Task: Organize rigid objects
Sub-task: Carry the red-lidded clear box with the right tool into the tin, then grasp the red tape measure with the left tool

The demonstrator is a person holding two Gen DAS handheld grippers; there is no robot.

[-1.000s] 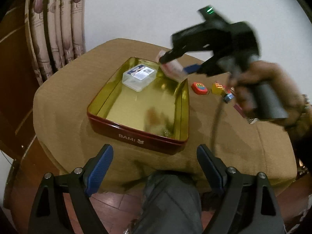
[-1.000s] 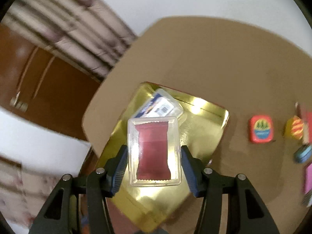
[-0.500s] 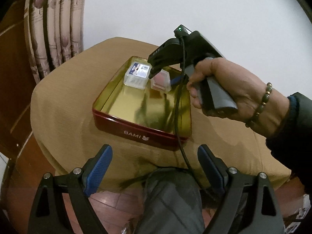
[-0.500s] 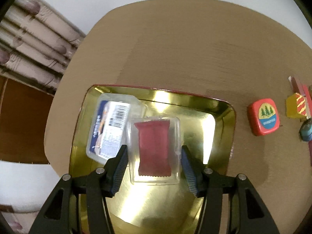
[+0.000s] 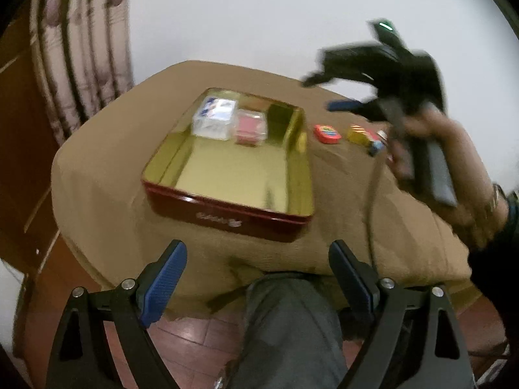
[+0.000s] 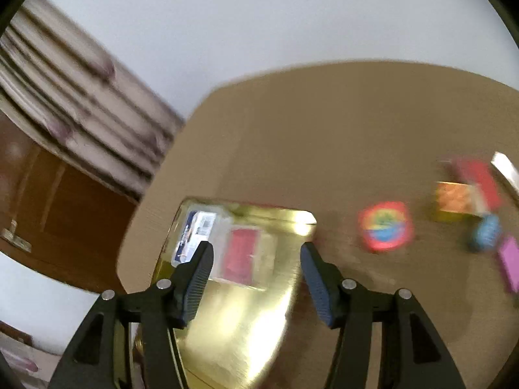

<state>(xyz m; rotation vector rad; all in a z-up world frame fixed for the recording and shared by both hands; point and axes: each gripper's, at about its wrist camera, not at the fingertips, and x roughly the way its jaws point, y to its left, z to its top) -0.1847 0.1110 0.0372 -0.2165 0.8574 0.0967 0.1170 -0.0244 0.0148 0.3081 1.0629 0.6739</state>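
Observation:
A gold-lined red tin point(image 5: 227, 217) point(image 6: 246, 334) sits on the brown table. At its far end a clear box with a red card point(image 5: 250, 125) point(image 6: 241, 259) lies beside a clear box with a blue label point(image 5: 214, 117) point(image 6: 196, 233). My right gripper point(image 6: 256, 256) point(image 5: 327, 92) hangs above the tin's right side, jaws opening, nothing between them. Over the table's near edge, my left gripper point(image 5: 258, 261) is wide open and holds nothing. A red square piece point(image 5: 327, 133) point(image 6: 386, 225), a yellow block point(image 5: 356, 133) point(image 6: 454, 201) and a small blue piece point(image 6: 485, 231) lie right of the tin.
A pink flat item point(image 6: 511, 264) and a red flat item point(image 6: 480, 178) lie at the table's right end. Curtains point(image 5: 81, 64) and a wooden door point(image 5: 19, 120) stand at the left. A person's knee point(image 5: 292, 324) is below the table's near edge.
The right gripper set the red-card box down in the tin beside the blue-label box, let go, and pulled away to the right. The left gripper stayed put.

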